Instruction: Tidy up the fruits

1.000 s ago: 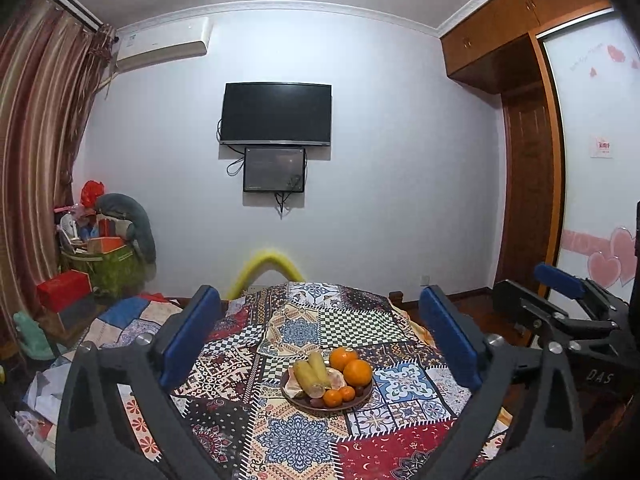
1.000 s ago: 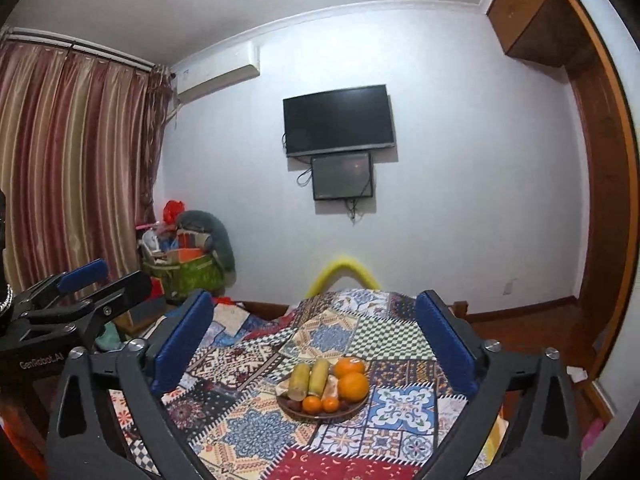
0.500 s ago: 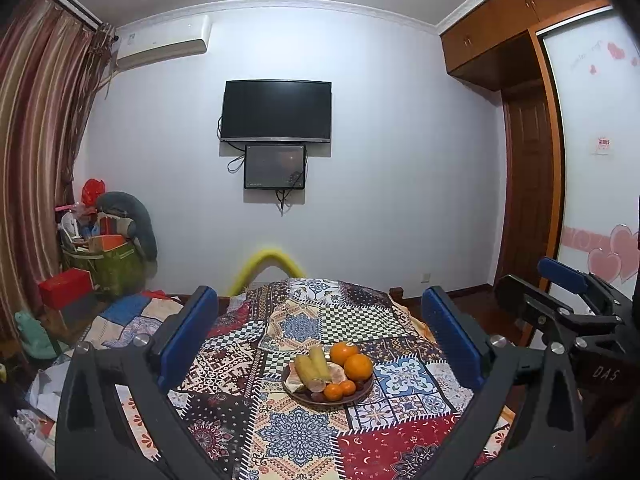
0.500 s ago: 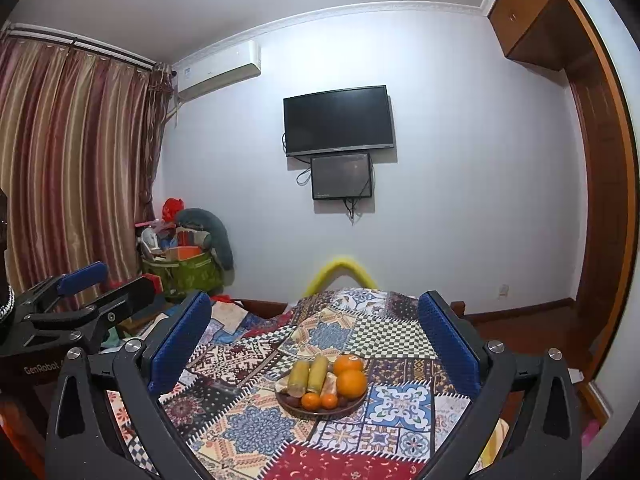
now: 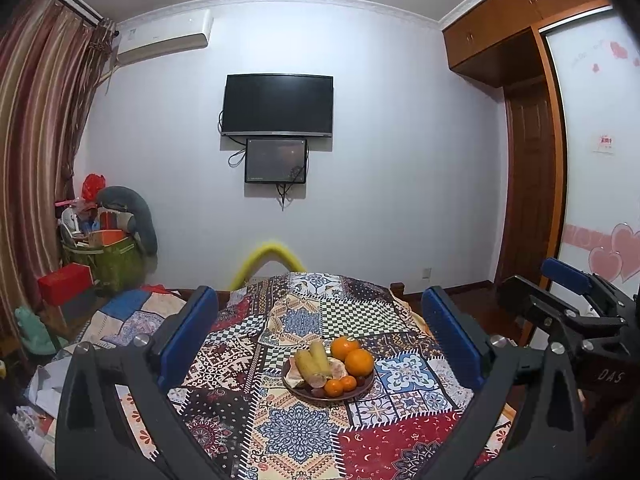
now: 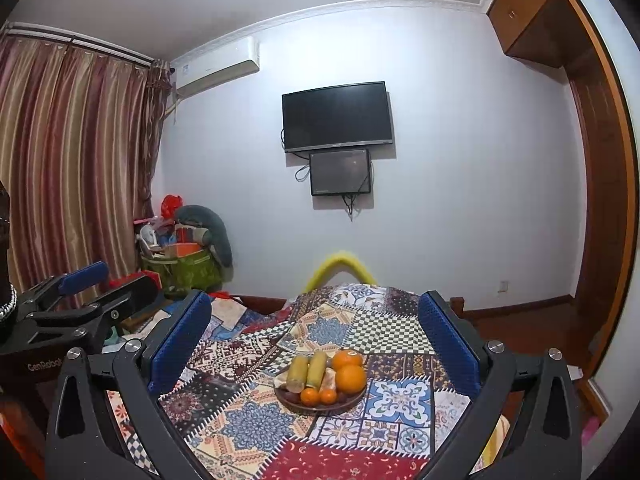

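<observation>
A dark round plate (image 5: 362, 391) (image 6: 288, 400) of fruit sits on a table under a patchwork cloth (image 5: 296, 436) (image 6: 256, 424). It holds two yellow-green long fruits (image 5: 312, 360) (image 6: 307, 368), two big oranges (image 5: 359, 362) (image 6: 350, 378), small tangerines (image 5: 334, 387) (image 6: 310, 396) and a pale peeled piece. My left gripper (image 5: 320, 332) is open and empty, well back from the plate. My right gripper (image 6: 314, 332) is likewise open, empty and held above the near table edge. Each gripper shows at the side of the other's view.
A TV (image 5: 278, 106) with a small screen below it hangs on the far wall. A heap of bags and boxes (image 5: 104, 248) fills the left corner by the curtain. A yellow curved chair back (image 5: 270, 258) rises beyond the table. A wooden wardrobe and door (image 5: 528, 184) stand right.
Both grippers have tilted or risen slightly, so the plate sits a little lower in each view. Their jaws stay open and the fruit has not moved.
</observation>
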{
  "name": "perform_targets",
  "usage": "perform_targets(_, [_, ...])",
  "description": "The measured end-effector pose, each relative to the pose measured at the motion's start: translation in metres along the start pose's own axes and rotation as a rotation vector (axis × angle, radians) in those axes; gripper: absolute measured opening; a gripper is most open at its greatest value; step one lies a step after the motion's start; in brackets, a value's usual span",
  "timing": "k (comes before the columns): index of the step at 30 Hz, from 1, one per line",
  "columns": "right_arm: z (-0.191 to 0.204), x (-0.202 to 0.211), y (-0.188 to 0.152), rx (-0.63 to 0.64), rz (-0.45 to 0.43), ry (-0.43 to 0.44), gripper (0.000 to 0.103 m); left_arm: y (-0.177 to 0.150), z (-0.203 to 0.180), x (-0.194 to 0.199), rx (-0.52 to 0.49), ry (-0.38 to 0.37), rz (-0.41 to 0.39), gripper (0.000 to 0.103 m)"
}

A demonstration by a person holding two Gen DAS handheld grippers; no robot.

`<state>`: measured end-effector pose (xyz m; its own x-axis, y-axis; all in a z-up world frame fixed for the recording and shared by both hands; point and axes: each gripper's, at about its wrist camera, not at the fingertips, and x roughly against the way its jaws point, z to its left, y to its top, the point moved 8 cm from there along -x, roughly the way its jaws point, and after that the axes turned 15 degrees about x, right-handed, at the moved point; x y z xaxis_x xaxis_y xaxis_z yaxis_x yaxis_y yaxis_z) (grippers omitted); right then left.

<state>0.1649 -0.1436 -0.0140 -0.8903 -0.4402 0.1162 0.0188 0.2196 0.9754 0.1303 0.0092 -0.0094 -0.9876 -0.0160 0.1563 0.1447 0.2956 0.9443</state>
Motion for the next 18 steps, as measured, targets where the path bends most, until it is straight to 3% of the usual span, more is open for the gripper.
perform_targets(18, [-0.001,0.001,-0.0001,0.0,0.005,0.0,0.103,0.0001,-0.0018,-0.0065,-0.004,0.001,0.006,0.103])
